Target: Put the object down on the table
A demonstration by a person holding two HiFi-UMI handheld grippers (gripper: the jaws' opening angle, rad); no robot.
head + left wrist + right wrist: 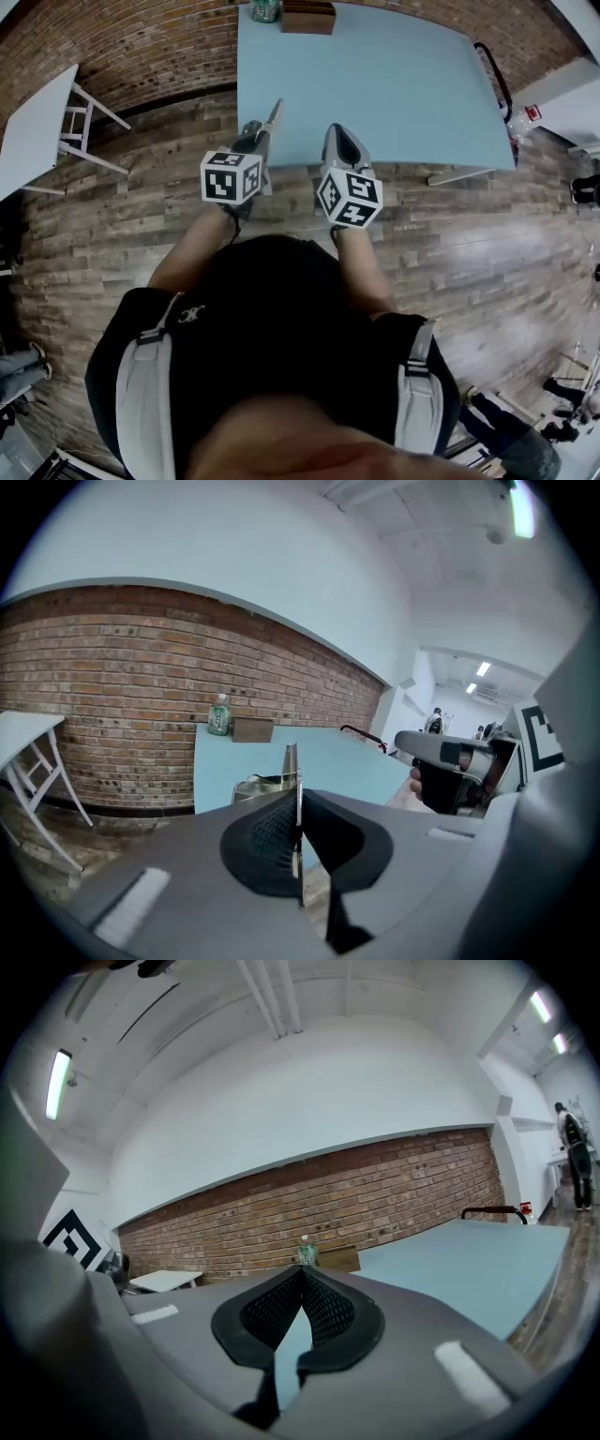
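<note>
A thin, flat metal piece [273, 116] sticks up and forward out of my left gripper [261, 136], just over the near edge of the light blue table [394, 84]. In the left gripper view the metal piece [292, 763] stands edge-on, pinched between the black pads [267, 841], with a curved shiny part to its left. My right gripper [341, 139] hangs beside it over the same table edge. Its jaws [300, 1274] are shut tip to tip with nothing between them. From the left gripper view, the right gripper [448, 757] shows at the right.
At the table's far edge stand a green bottle [265, 9] and a brown box [307, 17], in front of a brick wall. A white table [33, 122] stands to the left and a black frame [495, 77] at the table's right side. People stand at the far right.
</note>
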